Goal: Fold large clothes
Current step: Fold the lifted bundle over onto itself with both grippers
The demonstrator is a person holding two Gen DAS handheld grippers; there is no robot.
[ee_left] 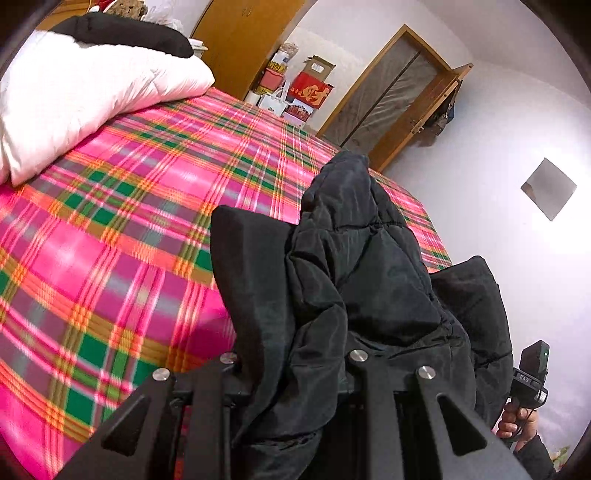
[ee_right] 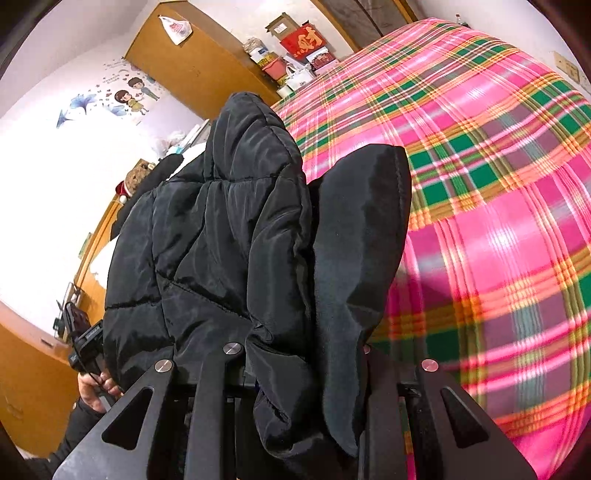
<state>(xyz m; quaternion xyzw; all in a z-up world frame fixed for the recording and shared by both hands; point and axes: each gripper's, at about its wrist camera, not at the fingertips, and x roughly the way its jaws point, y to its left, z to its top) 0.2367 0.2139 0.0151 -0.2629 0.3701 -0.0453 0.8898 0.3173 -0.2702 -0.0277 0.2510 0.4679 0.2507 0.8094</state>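
Note:
A black quilted puffer jacket [ee_left: 354, 258] hangs bunched between both grippers above the bed. My left gripper [ee_left: 291, 354] is shut on a fold of the jacket; the cloth covers its fingers. In the right wrist view the same jacket [ee_right: 229, 229] drapes over my right gripper [ee_right: 299, 350], which is shut on another part of it. The right gripper also shows at the lower right of the left wrist view [ee_left: 530, 373], held by a hand. The left gripper shows at the lower left of the right wrist view [ee_right: 86, 347].
A bed with a pink, green and orange plaid blanket [ee_left: 129, 240] lies below and ahead. A white pillow [ee_left: 81, 99] with a black garment [ee_left: 125, 33] on it lies at the head. A wooden wardrobe [ee_left: 240, 40], stacked boxes [ee_left: 295, 88] and a door [ee_left: 388, 92] stand beyond.

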